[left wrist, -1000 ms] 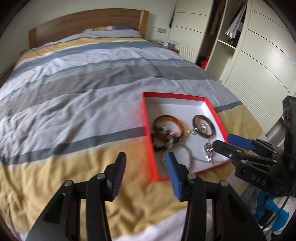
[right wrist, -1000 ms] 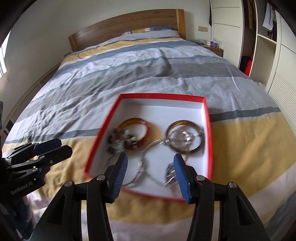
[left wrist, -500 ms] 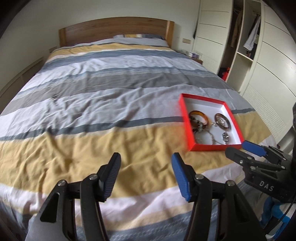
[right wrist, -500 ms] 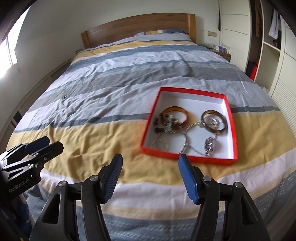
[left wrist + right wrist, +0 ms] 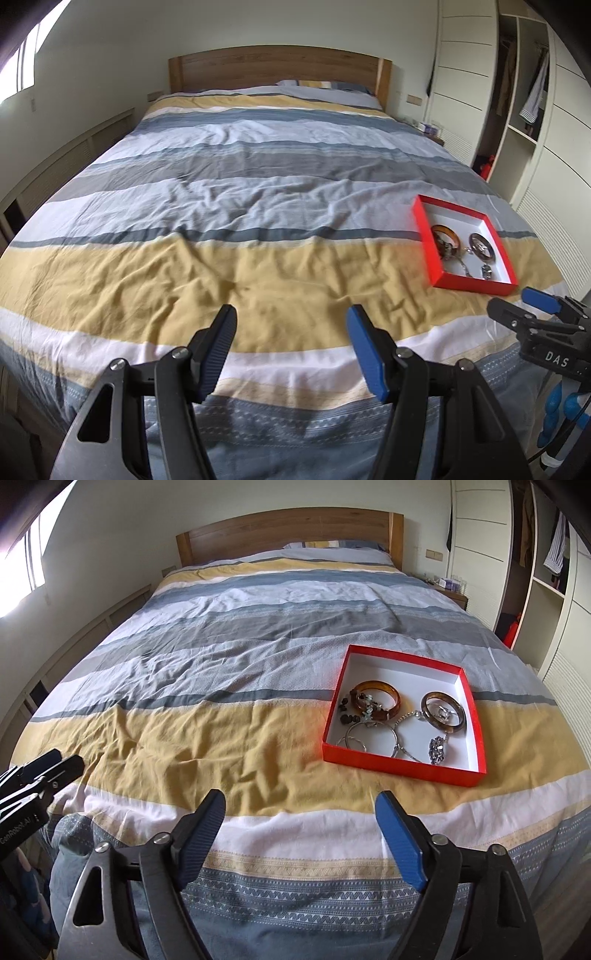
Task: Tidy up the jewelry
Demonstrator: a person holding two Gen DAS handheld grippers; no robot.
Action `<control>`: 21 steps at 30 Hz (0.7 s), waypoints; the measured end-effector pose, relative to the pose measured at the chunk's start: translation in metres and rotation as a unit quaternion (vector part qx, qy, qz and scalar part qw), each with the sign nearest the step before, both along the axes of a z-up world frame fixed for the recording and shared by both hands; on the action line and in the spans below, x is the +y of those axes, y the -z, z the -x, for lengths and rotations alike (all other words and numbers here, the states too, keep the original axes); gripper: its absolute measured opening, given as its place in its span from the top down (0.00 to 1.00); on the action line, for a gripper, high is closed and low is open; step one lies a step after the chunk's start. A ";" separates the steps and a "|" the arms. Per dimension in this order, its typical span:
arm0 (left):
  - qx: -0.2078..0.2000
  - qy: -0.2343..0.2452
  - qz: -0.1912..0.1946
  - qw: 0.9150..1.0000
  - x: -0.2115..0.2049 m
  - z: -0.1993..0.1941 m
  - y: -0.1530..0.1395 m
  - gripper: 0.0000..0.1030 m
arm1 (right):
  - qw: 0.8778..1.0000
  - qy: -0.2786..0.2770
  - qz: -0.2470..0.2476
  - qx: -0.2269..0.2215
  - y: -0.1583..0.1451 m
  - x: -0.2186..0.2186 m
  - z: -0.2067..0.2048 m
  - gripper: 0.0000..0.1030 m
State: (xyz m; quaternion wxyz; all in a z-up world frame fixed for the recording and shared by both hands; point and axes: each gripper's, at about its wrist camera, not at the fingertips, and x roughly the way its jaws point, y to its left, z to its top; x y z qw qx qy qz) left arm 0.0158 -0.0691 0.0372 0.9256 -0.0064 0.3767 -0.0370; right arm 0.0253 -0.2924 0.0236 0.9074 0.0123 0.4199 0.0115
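Observation:
A red box with a white inside point(image 5: 458, 675) lies on the bed's yellow stripe, right of centre; it also shows in the left wrist view point(image 5: 424, 236). In it lie two amber bangles point(image 5: 380, 698) point(image 5: 443, 713), dark beads point(image 5: 345, 712), silver hoops point(image 5: 356, 738) and a chain with a clasp point(image 5: 437, 751). My right gripper point(image 5: 301, 834) is open and empty above the bed's foot, well short of the box. My left gripper point(image 5: 291, 349) is open and empty, far left of the box.
The striped duvet point(image 5: 258, 192) covers the whole bed up to a wooden headboard point(image 5: 273, 72). White wardrobes point(image 5: 461, 85) and open shelves stand along the right. A nightstand point(image 5: 452, 590) sits at the far right. A window point(image 5: 22, 550) is at the left.
Both grippers have pulled back from the box toward the foot of the bed, the left one also swinging left. The box and the jewelry have not moved. Both stay open.

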 end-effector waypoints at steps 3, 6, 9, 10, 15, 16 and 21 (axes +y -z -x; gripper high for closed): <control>-0.005 -0.008 -0.002 1.000 0.007 0.005 0.000 0.42 | 1.000 -0.001 0.005 0.000 0.000 0.003 0.002 0.07; -0.008 -0.014 -0.002 1.000 0.010 0.008 -0.001 0.42 | 1.000 -0.003 0.009 -0.001 0.000 0.005 0.004 0.03; -0.010 -0.018 -0.009 1.000 0.010 0.009 0.001 0.42 | 1.000 -0.003 0.012 0.001 0.002 0.006 0.006 0.01; -0.009 -0.018 -0.010 1.000 0.010 0.009 0.001 0.42 | 1.000 -0.003 0.013 0.002 0.003 0.006 0.006 0.01; -0.006 -0.021 -0.013 1.000 0.010 0.009 0.004 0.42 | 1.000 0.006 0.016 0.005 0.005 0.003 0.007 0.01; -0.005 -0.021 -0.014 1.000 0.010 0.009 0.005 0.42 | 1.000 0.008 0.016 0.005 0.006 0.003 0.007 0.01; 0.001 -0.021 -0.016 1.000 0.010 0.008 0.009 0.42 | 1.000 0.017 0.020 0.008 0.008 -0.001 0.006 0.00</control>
